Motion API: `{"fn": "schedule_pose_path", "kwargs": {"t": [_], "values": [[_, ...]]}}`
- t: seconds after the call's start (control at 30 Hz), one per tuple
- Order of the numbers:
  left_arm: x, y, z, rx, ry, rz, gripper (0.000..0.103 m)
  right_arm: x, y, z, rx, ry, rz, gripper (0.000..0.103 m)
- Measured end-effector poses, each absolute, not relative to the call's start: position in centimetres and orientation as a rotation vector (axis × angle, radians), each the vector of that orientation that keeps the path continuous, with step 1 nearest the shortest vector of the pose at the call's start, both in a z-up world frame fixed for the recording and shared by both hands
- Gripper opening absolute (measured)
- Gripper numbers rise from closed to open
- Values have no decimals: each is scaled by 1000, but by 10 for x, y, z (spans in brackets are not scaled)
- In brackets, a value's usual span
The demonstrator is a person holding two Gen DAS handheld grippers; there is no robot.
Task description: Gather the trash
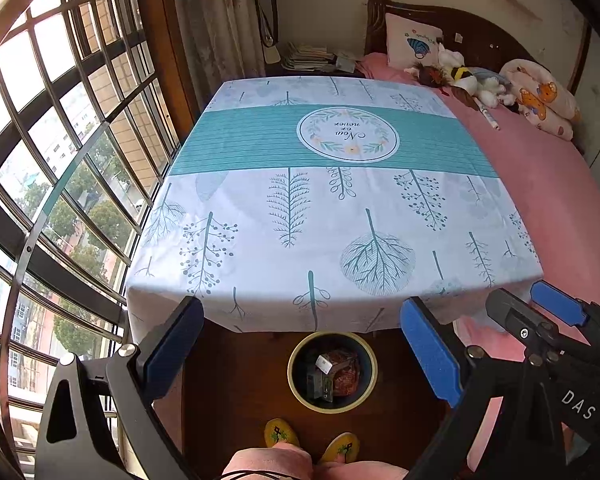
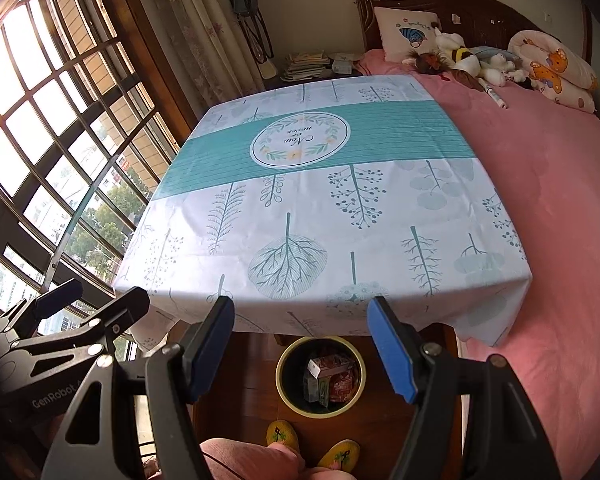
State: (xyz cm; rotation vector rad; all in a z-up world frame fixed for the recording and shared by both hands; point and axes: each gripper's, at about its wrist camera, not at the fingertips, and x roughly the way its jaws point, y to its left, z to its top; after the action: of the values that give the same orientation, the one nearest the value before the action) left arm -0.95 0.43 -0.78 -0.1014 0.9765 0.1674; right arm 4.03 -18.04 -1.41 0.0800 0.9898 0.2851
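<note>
My left fingers (image 1: 302, 346) are wide open and hold nothing. My right fingers (image 2: 300, 344) are wide open too, with nothing in them. Both hang past the near edge of the bench (image 1: 340, 220). The bin (image 1: 370, 364) sits on the floor just under that edge, with trash (image 1: 340, 368) in it. The bed (image 2: 540, 200) touches the bench's right side.

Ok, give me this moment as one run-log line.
left hand-held gripper: open, empty | right hand-held gripper: open, empty | bin: on floor by table, holds wrappers | tablecloth: no trash visible
</note>
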Motion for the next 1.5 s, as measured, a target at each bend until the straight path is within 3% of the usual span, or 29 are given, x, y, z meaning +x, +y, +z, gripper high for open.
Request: {"fn": "schedule_pose_path", "kwargs": {"t": [1.5], "values": [[-24, -4, -6, -61, 973, 130, 98, 33, -192, -23, 93, 1019, 272, 69]]}}
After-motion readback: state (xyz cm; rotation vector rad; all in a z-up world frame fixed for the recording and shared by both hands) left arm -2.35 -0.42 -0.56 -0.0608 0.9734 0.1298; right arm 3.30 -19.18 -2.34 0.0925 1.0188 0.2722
